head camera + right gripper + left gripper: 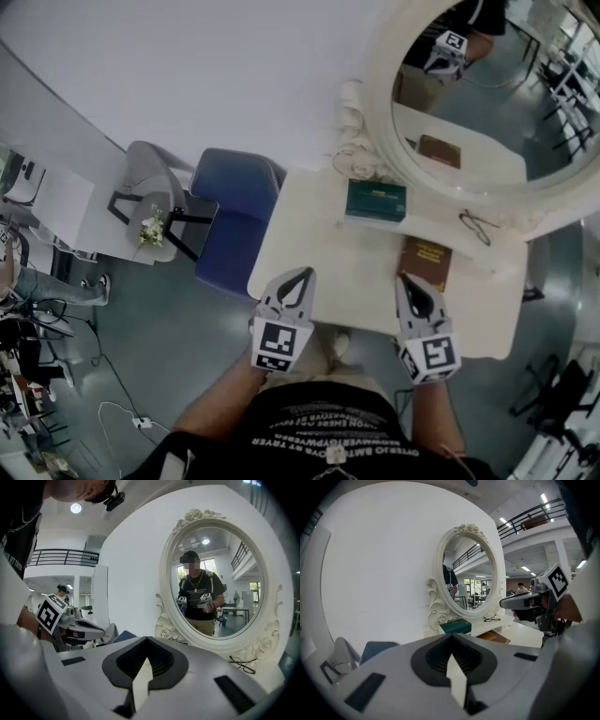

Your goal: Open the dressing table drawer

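Table [328,253] — a white dressing table — stands directly before the person, against the wall; its drawer cannot be seen from above. Oval mirror [487,94] in a carved white frame rises at the back of the table. Blue chair [234,220] sits just beside the table's left end. Left gripper [302,274] and right gripper [405,278] hang over the near edge, each with jaws fully together and nothing held. On top lie a green box [376,200], a brown book [425,262] — near the right gripper's tip — and glasses [479,226].
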